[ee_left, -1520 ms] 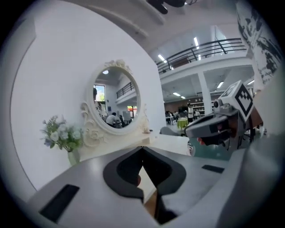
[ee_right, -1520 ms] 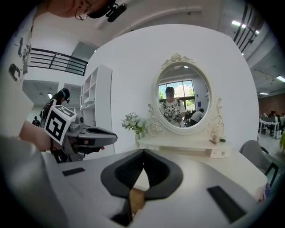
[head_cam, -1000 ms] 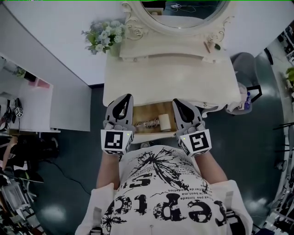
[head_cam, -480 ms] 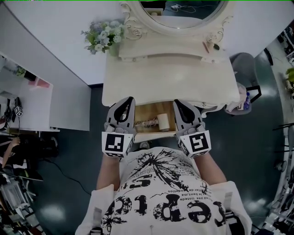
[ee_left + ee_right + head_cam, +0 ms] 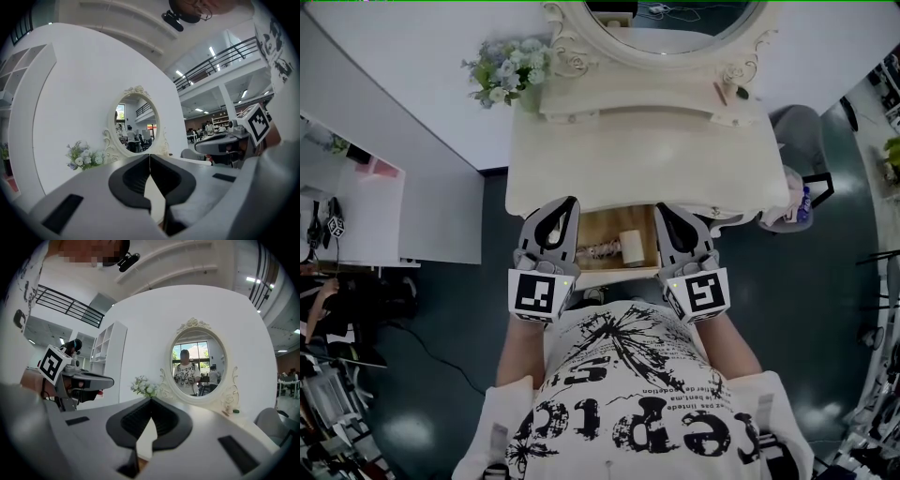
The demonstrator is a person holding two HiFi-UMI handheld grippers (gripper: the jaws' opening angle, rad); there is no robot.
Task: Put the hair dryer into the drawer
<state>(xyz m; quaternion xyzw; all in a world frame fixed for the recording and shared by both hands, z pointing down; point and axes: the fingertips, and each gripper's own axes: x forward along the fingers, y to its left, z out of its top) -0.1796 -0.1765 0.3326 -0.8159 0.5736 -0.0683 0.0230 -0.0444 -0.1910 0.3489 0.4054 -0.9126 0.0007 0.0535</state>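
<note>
- Found the left gripper (image 5: 565, 204) clenched on nothing, jaws pressed together, pointing about level over the left side of the drawer (image 5: 614, 274).
- Found the right gripper (image 5: 662, 211) shut and empty too, over the drawer's right side.
- Could not tell from above whether either gripper touched the drawer's walls.
- Saw the drawer standing open below the front edge of the dressing table (image 5: 647, 159), between the two grippers.
- Took for the hair dryer (image 5: 623, 248) the pale barrel-shaped thing lying inside the drawer, right of its middle, with a narrower patterned part reaching toward the drawer's left. Too small to say which part was the handle.
- Judged it already in the drawer, so little or nothing of the task looked left.
- Reckoned it a stiff plastic shell, fairly light, with most of its weight in the barrel.
- Expected the smooth, rounded barrel to slip or roll between flat pads.
- Thought the narrower part the better place to take hold if it needed shifting within the drawer, pinched across its width near the barrel so the heavy end would not swing.
- Noted no cord in view.
</note>
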